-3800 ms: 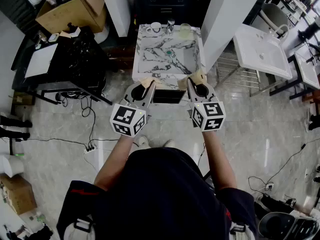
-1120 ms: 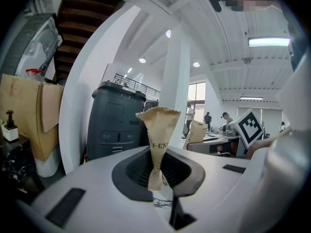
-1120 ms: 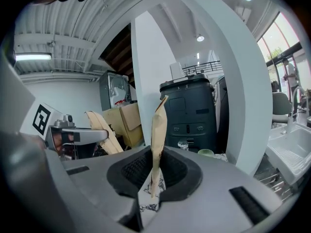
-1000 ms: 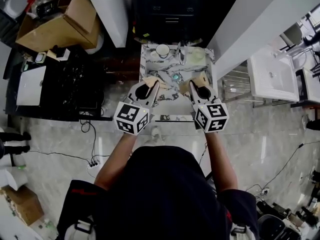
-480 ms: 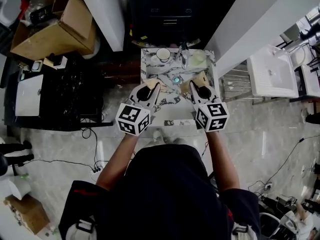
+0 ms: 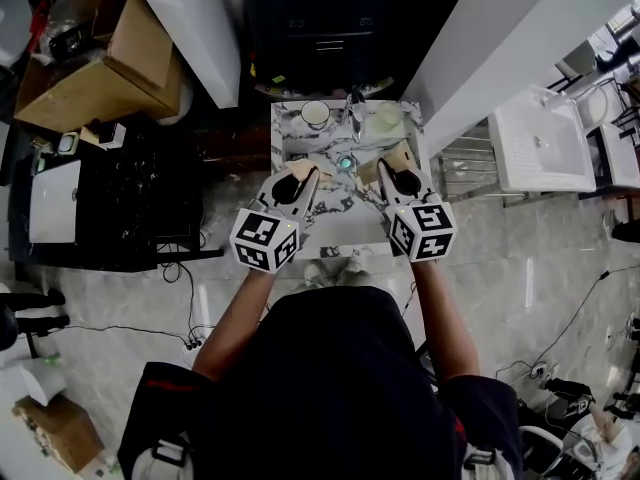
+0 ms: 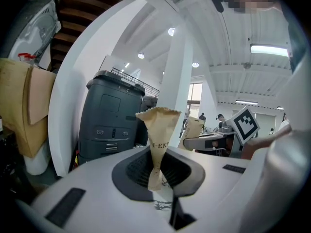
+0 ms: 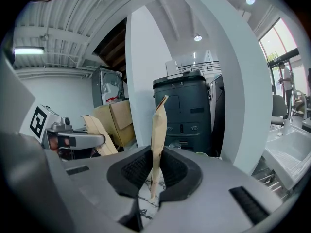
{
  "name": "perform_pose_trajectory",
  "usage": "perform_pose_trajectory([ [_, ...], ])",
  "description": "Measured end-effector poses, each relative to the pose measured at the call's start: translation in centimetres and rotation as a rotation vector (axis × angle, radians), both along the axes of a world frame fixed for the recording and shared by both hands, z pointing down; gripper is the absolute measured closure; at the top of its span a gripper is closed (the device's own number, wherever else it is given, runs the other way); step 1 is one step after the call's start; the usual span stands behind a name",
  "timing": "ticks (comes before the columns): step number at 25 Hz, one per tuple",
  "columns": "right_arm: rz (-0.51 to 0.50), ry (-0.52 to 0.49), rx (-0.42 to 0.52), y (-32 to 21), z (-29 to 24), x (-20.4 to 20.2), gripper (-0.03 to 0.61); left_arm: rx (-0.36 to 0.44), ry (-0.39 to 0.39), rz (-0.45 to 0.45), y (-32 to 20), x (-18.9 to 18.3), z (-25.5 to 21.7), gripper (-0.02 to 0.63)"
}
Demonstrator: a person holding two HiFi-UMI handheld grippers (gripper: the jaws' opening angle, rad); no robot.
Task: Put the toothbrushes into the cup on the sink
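A marble sink (image 6: 300, 148) stands ahead of me, with a white cup (image 6: 315, 114) and a pale glass cup (image 6: 385, 119) on its back rim beside the faucet (image 6: 355, 103). Both grippers hover over the basin's near half. My left gripper (image 6: 303, 176) is shut on a tan paper-wrapped toothbrush (image 6: 300, 167), whose packet stands upright between the jaws (image 7: 158, 135). Over to the right, my other gripper (image 6: 382, 174) is shut on a second wrapped toothbrush (image 6: 399, 156), which stands upright in its own view (image 8: 158, 130). The toothbrushes themselves are hidden inside the paper.
A cardboard box (image 6: 90, 68) and a black table (image 6: 130, 188) with a white laptop (image 6: 55, 200) lie to the left. A white basin (image 6: 540, 138) and a metal rack (image 6: 462, 163) stand to the right. White columns flank a dark cabinet (image 7: 112, 125) behind the sink. Cables cross the floor.
The sink has come nearer since the earliest frame, so both grippers now hover over its basin rather than its front edge. Both still hold their packets; over the last second little has moved.
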State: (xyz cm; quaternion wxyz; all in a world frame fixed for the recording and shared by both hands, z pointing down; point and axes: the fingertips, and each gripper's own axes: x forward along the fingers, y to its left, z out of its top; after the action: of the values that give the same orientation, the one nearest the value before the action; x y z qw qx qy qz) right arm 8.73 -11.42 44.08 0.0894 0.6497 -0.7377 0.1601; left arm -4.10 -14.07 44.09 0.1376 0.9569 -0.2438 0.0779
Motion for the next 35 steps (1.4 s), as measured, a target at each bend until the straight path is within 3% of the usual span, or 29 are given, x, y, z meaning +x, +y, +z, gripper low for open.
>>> perform_pose_trajectory([
  [24,-0.084,-0.037,-0.016,-6.8,2.1,10.4,0.518,-0.066,-0.081,-0.096,-3.0,8.8,3.3,0.574],
  [35,-0.142,-0.037,0.012,-11.2,1.4,12.4,0.517,-0.102,-0.112,-0.148,-4.2,10.2,4.9,0.575],
])
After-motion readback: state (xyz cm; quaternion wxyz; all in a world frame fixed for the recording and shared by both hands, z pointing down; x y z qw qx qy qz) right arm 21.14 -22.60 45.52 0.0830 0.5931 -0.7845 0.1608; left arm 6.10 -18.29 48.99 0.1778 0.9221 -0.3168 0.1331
